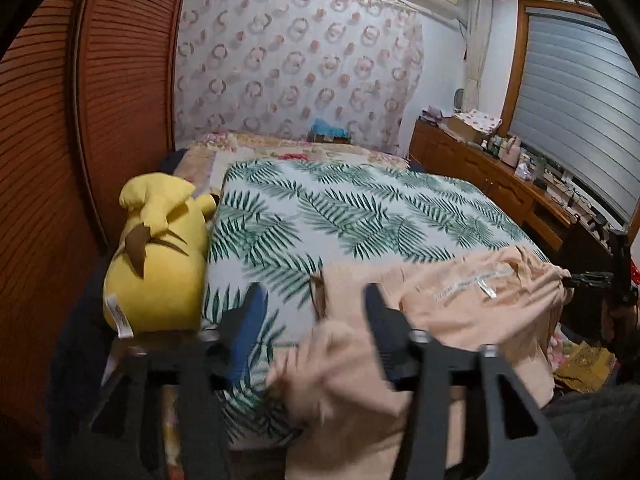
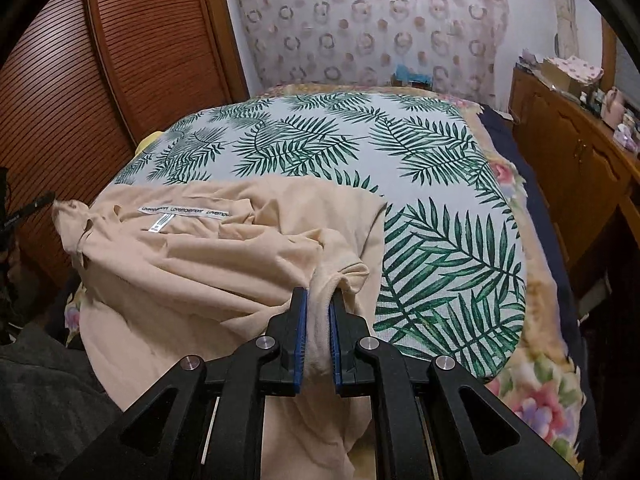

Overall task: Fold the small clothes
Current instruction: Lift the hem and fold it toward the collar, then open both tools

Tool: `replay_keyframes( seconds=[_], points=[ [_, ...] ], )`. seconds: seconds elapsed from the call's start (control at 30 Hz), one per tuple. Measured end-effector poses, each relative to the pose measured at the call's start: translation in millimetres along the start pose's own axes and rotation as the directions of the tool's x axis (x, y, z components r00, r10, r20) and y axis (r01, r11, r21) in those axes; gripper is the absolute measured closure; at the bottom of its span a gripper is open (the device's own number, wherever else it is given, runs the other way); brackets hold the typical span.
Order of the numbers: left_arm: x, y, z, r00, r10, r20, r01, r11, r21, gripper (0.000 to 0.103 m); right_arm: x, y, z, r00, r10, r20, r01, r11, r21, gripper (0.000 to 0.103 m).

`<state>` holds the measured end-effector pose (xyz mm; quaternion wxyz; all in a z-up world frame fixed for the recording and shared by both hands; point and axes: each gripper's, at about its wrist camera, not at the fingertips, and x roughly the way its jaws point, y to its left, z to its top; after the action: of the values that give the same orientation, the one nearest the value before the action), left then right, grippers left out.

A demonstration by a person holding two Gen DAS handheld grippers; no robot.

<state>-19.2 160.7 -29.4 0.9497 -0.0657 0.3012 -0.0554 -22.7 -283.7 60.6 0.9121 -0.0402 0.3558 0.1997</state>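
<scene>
Right wrist view: right gripper [image 2: 319, 312] clamps peach garment [image 2: 200, 256] hem, near edge of leaf-print bed [image 2: 440, 184] | left gripper [image 1: 312, 300] wide, empty | step: laying flat | next: smooth, regrip.

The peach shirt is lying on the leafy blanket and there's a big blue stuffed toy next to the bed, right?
Almost. The stuffed toy is yellow, not blue; the left wrist view shows it beside the leafy blanket. The peach shirt does lie on that blanket.
</scene>
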Motion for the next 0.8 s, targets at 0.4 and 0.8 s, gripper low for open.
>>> replay_keyframes(
  seconds=[0.4, 0.8],
  points=[
    [56.1, -5.0, 30.5, 0.998, -0.036, -0.058, 0.036, 0.999, 0.008, 0.022, -7.0, -2.1, 23.9, 0.993, -0.092, 0.07, 0.094, 0.995, -0.039, 0.051],
    [103.0, -13.0, 35.4, 0.99, -0.021, -0.136, 0.023, 1.0, 0.015, 0.022, 55.6, -5.7, 58.5, 0.998, -0.028, 0.064, 0.03, 0.999, -0.027, 0.042]
  ],
)
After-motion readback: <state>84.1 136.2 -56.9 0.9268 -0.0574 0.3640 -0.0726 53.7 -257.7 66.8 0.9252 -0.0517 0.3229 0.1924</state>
